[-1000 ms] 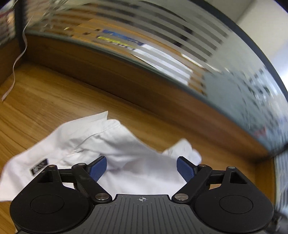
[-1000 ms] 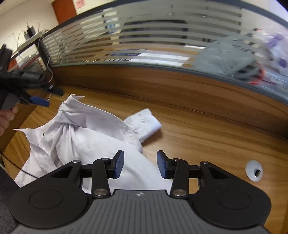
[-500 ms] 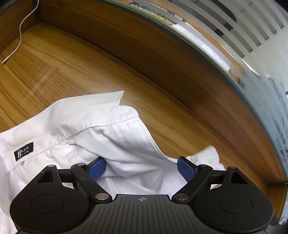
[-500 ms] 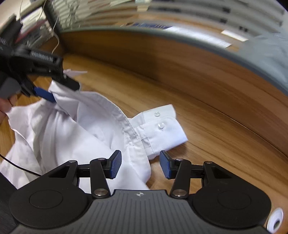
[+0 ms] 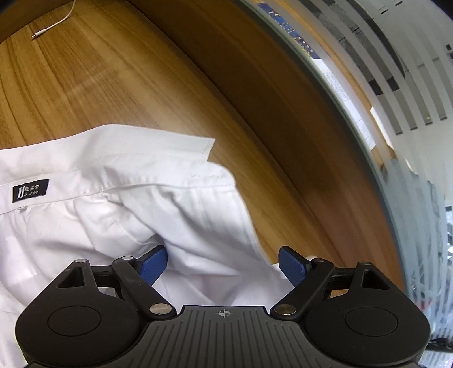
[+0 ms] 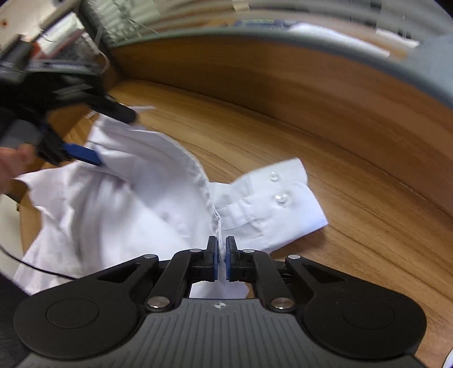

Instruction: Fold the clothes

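Curved light-brown wood-grain desk top (image 5: pixel 119 85), w/ a darker wooden upstand along its far edge. On it: crumpled white cotton dress shirt (image 5: pixel 93 215), collar flat, buttoned cuff (image 6: pixel 271 203) lying flat on the wood beside the main heap. Thin white cable end (image 5: pixel 53 24) lies well apart from shirt, near far corner.

- Wooden desktop (image 5: pixel 119 85) fills the left and centre of the frame; grain runs diagonally
- Darker curved wooden upstand (image 6: pixel 283 79) behind it; frosted striped glass partition (image 5: pixel 410 93) above, upper right
- Thin white cable (image 5: pixel 53 25) lies upper left
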{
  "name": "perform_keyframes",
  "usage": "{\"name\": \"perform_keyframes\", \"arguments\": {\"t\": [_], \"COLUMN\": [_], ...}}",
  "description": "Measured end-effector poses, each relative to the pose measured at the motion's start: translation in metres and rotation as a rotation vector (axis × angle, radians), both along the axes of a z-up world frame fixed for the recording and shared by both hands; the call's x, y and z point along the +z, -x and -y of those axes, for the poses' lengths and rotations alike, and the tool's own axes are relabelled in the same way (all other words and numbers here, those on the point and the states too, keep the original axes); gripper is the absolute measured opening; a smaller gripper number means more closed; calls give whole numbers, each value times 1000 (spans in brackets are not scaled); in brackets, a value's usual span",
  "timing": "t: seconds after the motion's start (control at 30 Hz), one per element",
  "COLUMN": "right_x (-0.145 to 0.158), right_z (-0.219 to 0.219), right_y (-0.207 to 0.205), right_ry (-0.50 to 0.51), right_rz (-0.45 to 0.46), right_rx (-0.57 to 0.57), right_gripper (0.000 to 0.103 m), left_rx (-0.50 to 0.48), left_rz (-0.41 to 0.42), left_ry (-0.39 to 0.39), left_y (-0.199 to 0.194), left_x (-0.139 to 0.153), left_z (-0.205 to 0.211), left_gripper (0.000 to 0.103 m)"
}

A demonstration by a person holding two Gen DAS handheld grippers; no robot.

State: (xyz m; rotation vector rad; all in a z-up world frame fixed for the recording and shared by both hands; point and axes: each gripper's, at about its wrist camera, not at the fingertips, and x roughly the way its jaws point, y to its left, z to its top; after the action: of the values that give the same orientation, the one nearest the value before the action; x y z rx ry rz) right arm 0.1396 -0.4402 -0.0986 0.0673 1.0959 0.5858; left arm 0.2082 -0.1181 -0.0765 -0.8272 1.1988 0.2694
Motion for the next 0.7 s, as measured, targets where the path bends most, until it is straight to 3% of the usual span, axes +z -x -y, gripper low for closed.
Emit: {"name": "perform_keyframes", "arguments": {"t": [0.23, 0.3, 0.33, 0.37, 0.43, 0.6, 0.7], "right_x": [53, 62, 64, 65, 67, 54, 53], "right_z": [-22, -33, -38, -43, -54, -73, -74], "right_y": [62, 78, 85, 92, 106, 127, 135], "right_ry": [-40, -42, -42, -42, -42, -39, -52], "right_rz": [90, 99, 96, 93, 85, 25, -5], "right_rx": [14, 28, 36, 44, 60, 75, 58], "right_gripper": [5, 5, 5, 5, 5, 7, 15], "left_rx": [10, -4, -17, -34, -71, -123, -136], "left_rz": [15, 36, 50, 65, 97, 120, 103], "left_ry": [19, 2, -12, -19, -30, -45, -70], "left_y": [21, 28, 32, 36, 45, 85, 115], "left_x": [5, 10, 13, 16, 24, 39, 43], "left_z": [-6, -10, -12, -13, -16, -29, -44], "left_gripper": [79, 65, 43, 29, 16, 11, 10]}}
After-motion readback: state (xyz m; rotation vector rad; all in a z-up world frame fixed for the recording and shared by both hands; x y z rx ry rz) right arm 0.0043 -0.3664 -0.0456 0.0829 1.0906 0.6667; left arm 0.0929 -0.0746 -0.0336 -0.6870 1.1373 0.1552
